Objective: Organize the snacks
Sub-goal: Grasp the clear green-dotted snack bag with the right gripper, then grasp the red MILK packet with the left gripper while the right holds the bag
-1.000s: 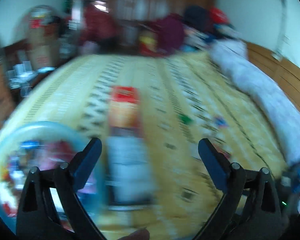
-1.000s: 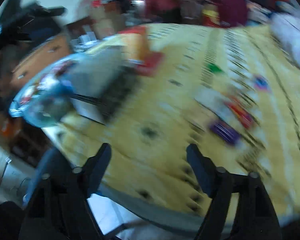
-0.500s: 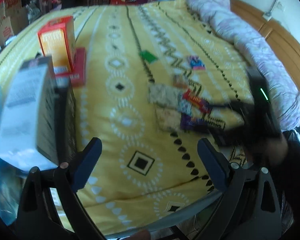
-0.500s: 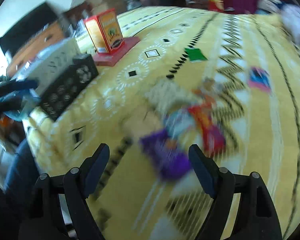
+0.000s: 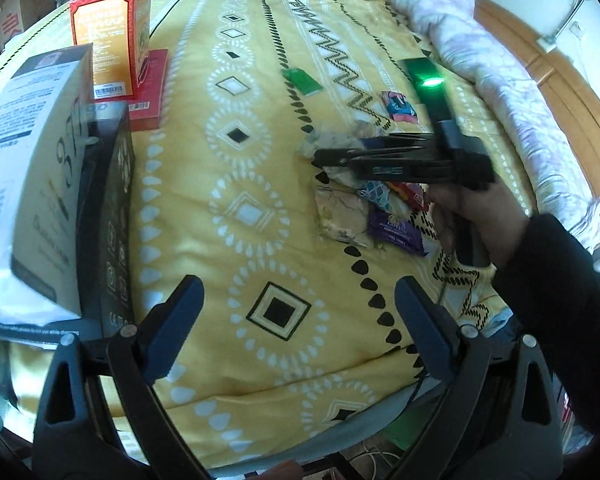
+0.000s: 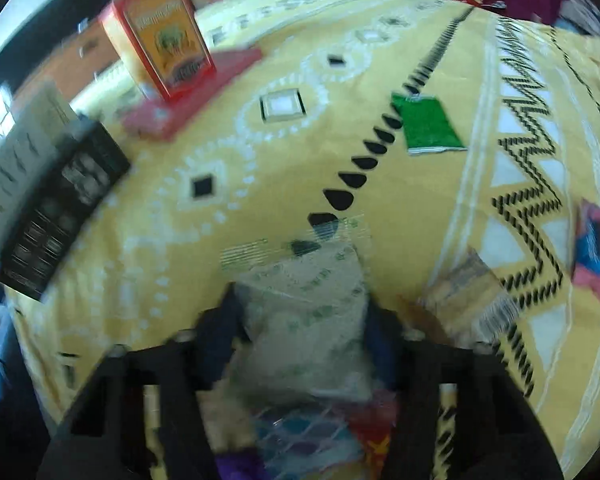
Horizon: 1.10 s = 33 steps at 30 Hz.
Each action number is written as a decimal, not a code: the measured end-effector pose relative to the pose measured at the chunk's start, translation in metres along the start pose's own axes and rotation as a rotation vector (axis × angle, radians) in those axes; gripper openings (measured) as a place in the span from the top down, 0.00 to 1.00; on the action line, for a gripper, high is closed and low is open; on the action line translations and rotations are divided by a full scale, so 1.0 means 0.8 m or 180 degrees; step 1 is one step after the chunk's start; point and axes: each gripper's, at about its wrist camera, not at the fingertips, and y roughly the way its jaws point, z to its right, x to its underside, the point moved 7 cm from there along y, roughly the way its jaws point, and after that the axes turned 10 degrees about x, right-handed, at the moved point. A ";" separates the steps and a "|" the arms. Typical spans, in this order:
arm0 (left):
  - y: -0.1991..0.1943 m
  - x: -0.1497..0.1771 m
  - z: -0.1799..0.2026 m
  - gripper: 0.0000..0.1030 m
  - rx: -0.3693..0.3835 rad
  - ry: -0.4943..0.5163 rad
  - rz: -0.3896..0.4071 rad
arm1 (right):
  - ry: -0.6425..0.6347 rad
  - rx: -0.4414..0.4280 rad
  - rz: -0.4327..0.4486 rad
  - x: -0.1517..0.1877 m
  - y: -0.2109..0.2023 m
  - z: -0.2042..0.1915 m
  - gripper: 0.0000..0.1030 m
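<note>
Our right gripper [image 6: 300,320] has just closed on a pale snack packet [image 6: 304,316] on the bed [image 5: 260,160], while our left gripper [image 5: 296,308] hangs wide and empty.

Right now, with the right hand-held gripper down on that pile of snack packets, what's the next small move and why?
Probably finish closing, then lift. The right hand-held gripper has just been closing, and its fingers flank the pale clear-wrapped packet at the pile's edge. Lifting straight up should leave the purple packet and its neighbours undisturbed. The left hand-held gripper hangs open over bare bedspread.

Yellow patterned bed [image 5: 260,152]: boxes [image 5: 112,32] far left, green packet [image 5: 302,82] mid, snack wrappers [image 5: 364,216] right.
</note>
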 end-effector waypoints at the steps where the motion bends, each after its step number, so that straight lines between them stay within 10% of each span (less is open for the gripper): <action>1: 0.002 0.000 0.000 0.07 0.0007 -0.0002 -0.0004 | 0.0054 -0.0052 0.0099 -0.001 -0.015 -0.001 0.51; 9: 0.036 0.010 0.023 0.09 0.0144 0.0161 -0.0128 | 0.0968 -0.0052 0.0888 0.038 -0.178 0.054 0.51; 16: 0.108 -0.009 0.060 0.22 0.0395 0.0375 -0.0378 | 0.1298 0.0620 0.0311 0.191 -0.166 0.096 0.51; 21: 0.155 -0.038 0.106 0.28 0.0700 0.0329 -0.0641 | 0.1494 0.0518 0.0121 0.239 -0.140 0.109 0.45; 28: 0.221 -0.047 0.119 0.45 0.0532 0.0302 -0.0990 | 0.1721 0.0222 0.0263 0.243 -0.138 0.121 0.43; 33: 0.195 -0.086 0.043 0.58 0.0018 -0.0164 -0.0586 | 0.1691 0.0185 0.0316 0.245 -0.136 0.110 0.32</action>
